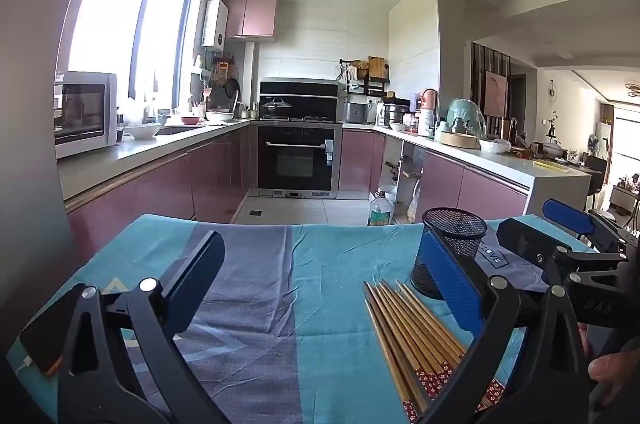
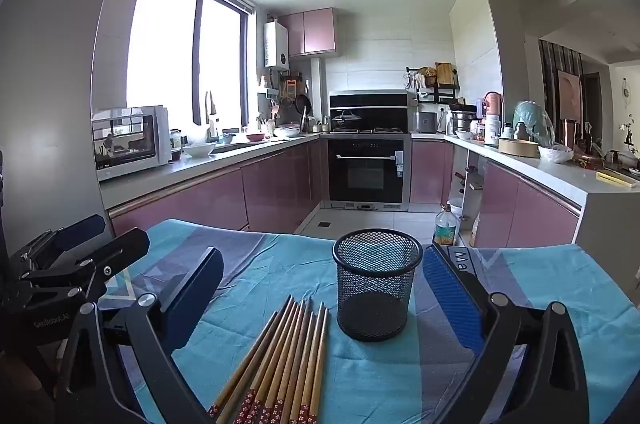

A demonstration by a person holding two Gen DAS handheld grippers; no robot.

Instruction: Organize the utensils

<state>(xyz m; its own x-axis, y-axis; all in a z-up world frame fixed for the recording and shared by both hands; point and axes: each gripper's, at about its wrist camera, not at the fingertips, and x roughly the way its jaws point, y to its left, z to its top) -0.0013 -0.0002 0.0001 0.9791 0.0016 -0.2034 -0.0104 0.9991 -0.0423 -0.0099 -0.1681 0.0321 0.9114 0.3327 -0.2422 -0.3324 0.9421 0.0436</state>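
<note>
Bundle of wooden chopsticks with red flower-print ends (image 2: 280, 356) lies flat on the blue and grey tablecloth (image 2: 560, 304), tips fanned toward the empty black wire-mesh cup (image 2: 378, 284) just beside it, upright. Nothing sorted yet; looks like the start, approach step. Right gripper (image 2: 320, 288) released wide, holding nothing, chopsticks and cup ahead between its fingers. Left gripper (image 1: 320, 276) also wide, empty, chopsticks off to its right. Next move likely needs pinching the chopsticks, tilting them upright into the cup.

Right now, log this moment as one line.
left hand-held gripper: open, empty | right hand-held gripper: open, empty | chopsticks: bundled on cloth | mesh cup: upright, empty | stage: nothing picked yet
</note>
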